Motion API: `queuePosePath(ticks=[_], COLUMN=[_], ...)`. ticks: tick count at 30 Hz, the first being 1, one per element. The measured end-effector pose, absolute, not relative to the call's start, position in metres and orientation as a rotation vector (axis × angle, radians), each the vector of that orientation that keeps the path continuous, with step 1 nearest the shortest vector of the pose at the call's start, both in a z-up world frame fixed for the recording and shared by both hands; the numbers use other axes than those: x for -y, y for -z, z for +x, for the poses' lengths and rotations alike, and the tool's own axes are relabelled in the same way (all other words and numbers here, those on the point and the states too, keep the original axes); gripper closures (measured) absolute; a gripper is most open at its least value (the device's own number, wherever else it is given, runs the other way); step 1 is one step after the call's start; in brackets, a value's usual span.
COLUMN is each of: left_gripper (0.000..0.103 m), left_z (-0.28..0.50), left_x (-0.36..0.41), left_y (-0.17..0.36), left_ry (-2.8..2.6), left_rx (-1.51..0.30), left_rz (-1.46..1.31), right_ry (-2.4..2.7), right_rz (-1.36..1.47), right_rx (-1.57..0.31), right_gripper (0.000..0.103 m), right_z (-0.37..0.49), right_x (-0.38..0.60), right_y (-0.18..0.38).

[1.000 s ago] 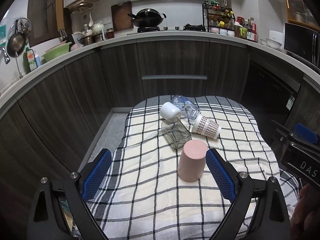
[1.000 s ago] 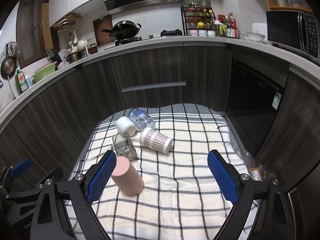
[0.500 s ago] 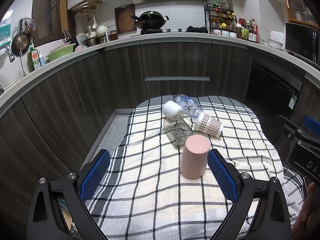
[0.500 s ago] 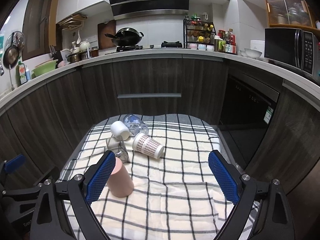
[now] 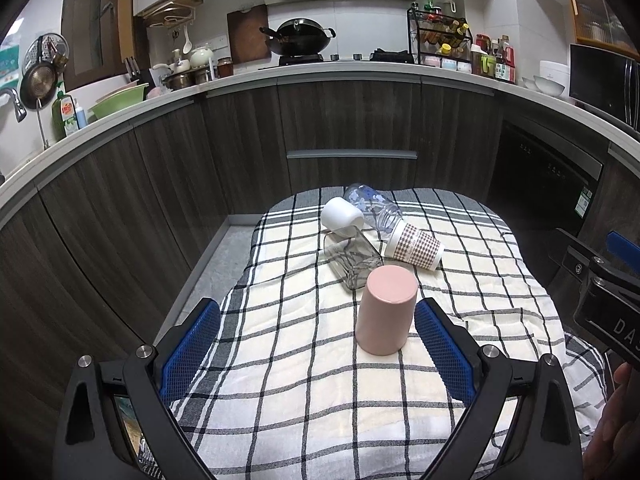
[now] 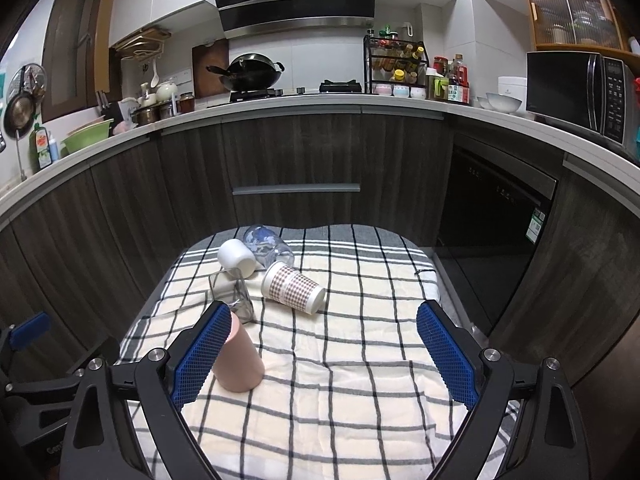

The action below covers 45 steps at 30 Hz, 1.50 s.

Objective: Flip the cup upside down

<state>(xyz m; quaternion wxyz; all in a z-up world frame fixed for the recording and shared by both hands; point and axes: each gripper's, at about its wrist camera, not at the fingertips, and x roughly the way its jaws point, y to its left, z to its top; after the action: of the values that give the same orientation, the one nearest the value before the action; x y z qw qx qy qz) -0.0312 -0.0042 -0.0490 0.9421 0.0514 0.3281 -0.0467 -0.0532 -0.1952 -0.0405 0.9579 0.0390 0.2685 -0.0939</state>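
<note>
A pink cup stands upside down on the checked cloth, closed base up. My left gripper is open and empty, its right finger just beside the cup without touching. In the right wrist view the pink cup stands partly behind the left finger of my right gripper, which is open and empty above the cloth.
Behind the pink cup several vessels lie on their sides: a clear square glass, a white cup, a clear bottle and a checked paper cup. Dark cabinets ring the table. The right gripper's body shows at the right edge.
Both grippers have drawn back and risen slightly from the table. The pink cup stays standing upside down. Nothing was grasped.
</note>
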Motion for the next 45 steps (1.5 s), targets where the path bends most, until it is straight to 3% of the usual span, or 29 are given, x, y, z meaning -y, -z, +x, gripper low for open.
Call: queuePosePath(ticks=[45], left_gripper=[0.0], left_z=[-0.0278], left_x=[0.003], left_y=[0.0468], left_ry=[0.095], left_rx=[-0.698], left_rz=[0.073], right_ry=[0.19], right_rz=[0.095], right_rx=[-0.554], right_gripper=[0.009], right_z=[-0.0523], right_x=[0.1901], right_y=[0.0422])
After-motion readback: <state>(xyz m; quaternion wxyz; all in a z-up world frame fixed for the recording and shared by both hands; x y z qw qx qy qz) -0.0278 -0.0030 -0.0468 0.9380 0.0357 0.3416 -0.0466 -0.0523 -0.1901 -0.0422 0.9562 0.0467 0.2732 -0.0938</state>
